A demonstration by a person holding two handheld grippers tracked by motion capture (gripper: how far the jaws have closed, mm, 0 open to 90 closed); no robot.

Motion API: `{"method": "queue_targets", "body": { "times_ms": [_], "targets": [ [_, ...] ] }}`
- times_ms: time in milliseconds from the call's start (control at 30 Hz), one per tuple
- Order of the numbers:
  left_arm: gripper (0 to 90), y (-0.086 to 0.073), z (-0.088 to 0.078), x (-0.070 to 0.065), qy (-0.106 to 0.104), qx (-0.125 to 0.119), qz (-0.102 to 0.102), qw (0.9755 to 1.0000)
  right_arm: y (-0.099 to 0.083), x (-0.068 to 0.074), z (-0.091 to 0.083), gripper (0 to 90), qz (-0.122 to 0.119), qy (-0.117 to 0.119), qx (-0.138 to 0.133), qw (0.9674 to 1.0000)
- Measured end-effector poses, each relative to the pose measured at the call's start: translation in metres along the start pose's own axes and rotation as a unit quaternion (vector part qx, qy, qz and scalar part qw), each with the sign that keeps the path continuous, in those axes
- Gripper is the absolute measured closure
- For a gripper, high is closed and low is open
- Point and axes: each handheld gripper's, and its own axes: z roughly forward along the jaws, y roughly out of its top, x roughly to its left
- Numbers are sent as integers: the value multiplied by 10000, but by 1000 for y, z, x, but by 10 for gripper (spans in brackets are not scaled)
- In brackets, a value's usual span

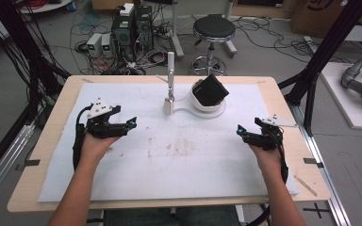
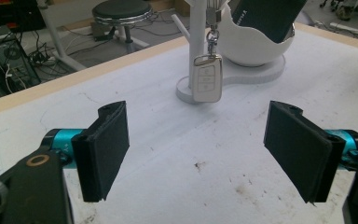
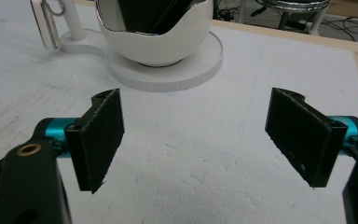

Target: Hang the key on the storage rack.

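While both of my grippers rest low over the white foam mat (image 1: 169, 169) that covers the wooden table (image 1: 52, 117), neither one holds anything. My left gripper (image 1: 133, 123) sits at the left side of the mat with its jaws spread wide apart, and in the left gripper view (image 2: 196, 149) I see bare mat between the two black pads. My right gripper (image 1: 239, 130) sits at the right side, well apart from the left one, and its jaws also stand wide apart over bare mat in the right gripper view (image 3: 193, 140).

Ahead of both, at the far middle of the mat, stands a white plastic stand (image 1: 188, 111) with a flat base, a slim upright post (image 1: 170, 70) and a round white bowl (image 1: 205, 102). A white and silver car key fob (image 2: 207, 78) hangs by its metal ring from the post, with its lower end just above the base. A black rectangular wallet-like case (image 1: 209, 89) sits tilted in the bowl, sticking out above its rim. Both grippers are well short of the stand.

Beyond the table I see a black round stool (image 1: 213, 28) and a tangle of cables (image 1: 146, 56) on the floor.
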Motion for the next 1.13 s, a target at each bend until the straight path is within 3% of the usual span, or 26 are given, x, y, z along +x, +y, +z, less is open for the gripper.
{"method": "queue_targets", "body": {
  "times_ms": [333, 533, 1133],
  "targets": [
    [221, -2, -2, -5, 70, 152, 211, 9996, 0, 2, 1, 197, -73, 17, 53, 10000],
    [221, -7, -1, -2, 99, 295, 218, 9993, 0, 4, 2, 197, -75, 10, 120, 9999],
    [221, -13, -3, 4, 82, 370, 159, 9992, -1, 5, 3, 197, -220, -123, 197, 9995]
  ]
}}
